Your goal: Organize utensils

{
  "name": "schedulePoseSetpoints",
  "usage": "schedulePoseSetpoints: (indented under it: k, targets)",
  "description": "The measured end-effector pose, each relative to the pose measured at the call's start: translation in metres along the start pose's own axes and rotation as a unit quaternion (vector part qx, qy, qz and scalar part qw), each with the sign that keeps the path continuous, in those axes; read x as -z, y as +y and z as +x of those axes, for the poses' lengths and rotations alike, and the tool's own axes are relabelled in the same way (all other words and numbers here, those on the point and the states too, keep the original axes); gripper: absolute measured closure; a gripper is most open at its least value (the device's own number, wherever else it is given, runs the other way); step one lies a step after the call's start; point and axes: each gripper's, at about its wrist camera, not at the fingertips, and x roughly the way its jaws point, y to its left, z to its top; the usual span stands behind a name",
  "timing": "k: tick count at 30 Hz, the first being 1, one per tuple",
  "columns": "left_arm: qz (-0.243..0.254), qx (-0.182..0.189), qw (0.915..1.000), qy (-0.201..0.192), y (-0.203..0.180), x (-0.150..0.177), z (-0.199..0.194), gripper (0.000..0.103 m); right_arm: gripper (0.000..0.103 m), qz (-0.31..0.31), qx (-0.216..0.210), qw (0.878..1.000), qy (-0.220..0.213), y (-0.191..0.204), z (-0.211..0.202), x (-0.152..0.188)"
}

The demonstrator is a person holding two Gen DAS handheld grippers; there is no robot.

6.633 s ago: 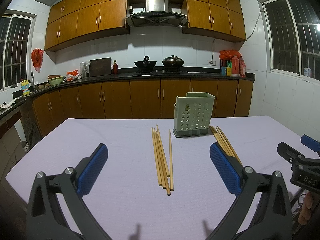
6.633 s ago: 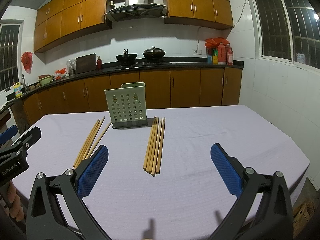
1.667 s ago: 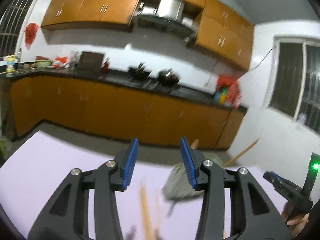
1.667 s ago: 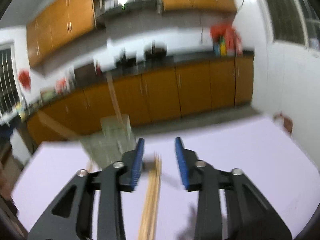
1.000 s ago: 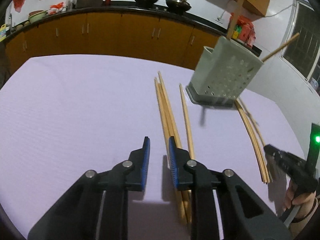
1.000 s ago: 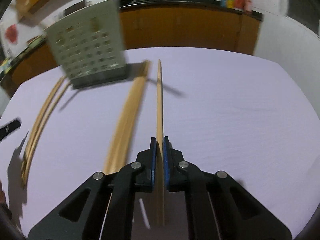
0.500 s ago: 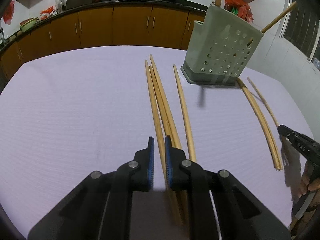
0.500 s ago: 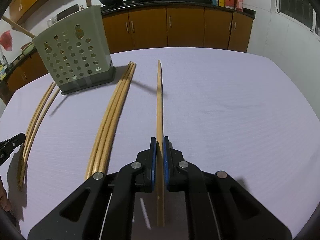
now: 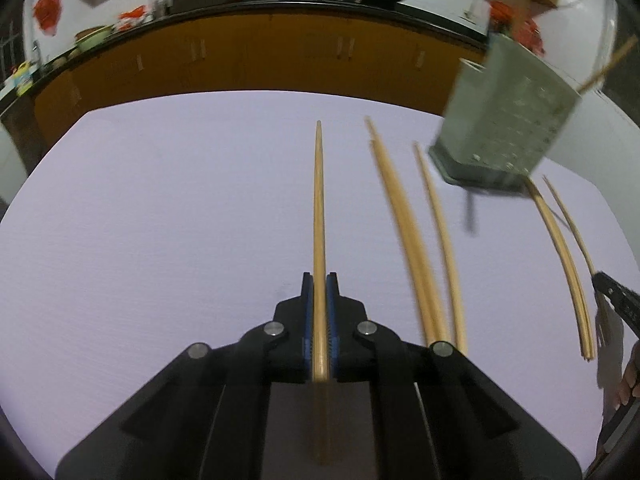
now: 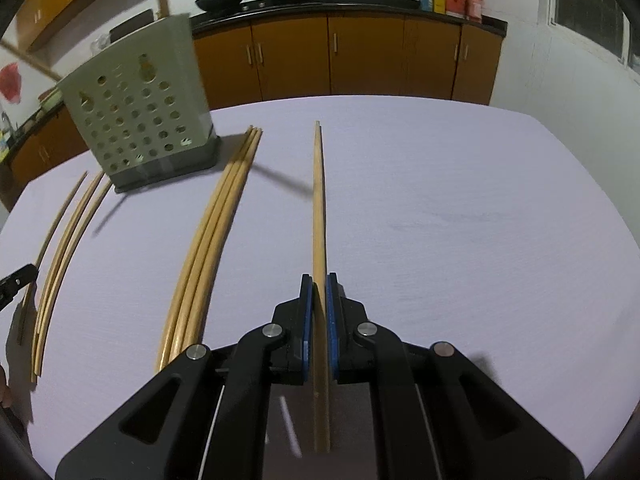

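In the left wrist view my left gripper (image 9: 319, 292) is shut on a wooden chopstick (image 9: 318, 200) that points straight ahead over the lilac table. Loose chopsticks (image 9: 404, 220) lie just right of it. The green perforated holder (image 9: 504, 120) stands at the far right, with a stick or two poking out of its top. In the right wrist view my right gripper (image 10: 319, 292) is shut on another chopstick (image 10: 318, 200). Three chopsticks (image 10: 216, 224) lie to its left, and the holder (image 10: 140, 116) stands beyond them.
The table (image 10: 460, 208) is covered in lilac cloth. More chopsticks (image 10: 64, 248) lie left of the holder, near the left gripper's tip (image 10: 16, 280). Brown kitchen cabinets (image 10: 360, 60) and a dark counter run behind the table's far edge.
My left jaws have closed onto one chopstick from the bundle, which now stands apart from the rest. The right gripper still grips its chopstick and has hardly moved.
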Motion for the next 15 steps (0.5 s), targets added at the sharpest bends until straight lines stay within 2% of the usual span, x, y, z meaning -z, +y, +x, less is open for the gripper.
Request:
schedulePoseSetpoints:
  k: [15]
  targets:
    - [-0.015, 0.013, 0.9998, 0.001, 0.0063, 0.0, -0.0008, 0.094, 0.095, -0.009, 0.006, 1.0, 0.001, 0.0053, 0.0001, 0.0009]
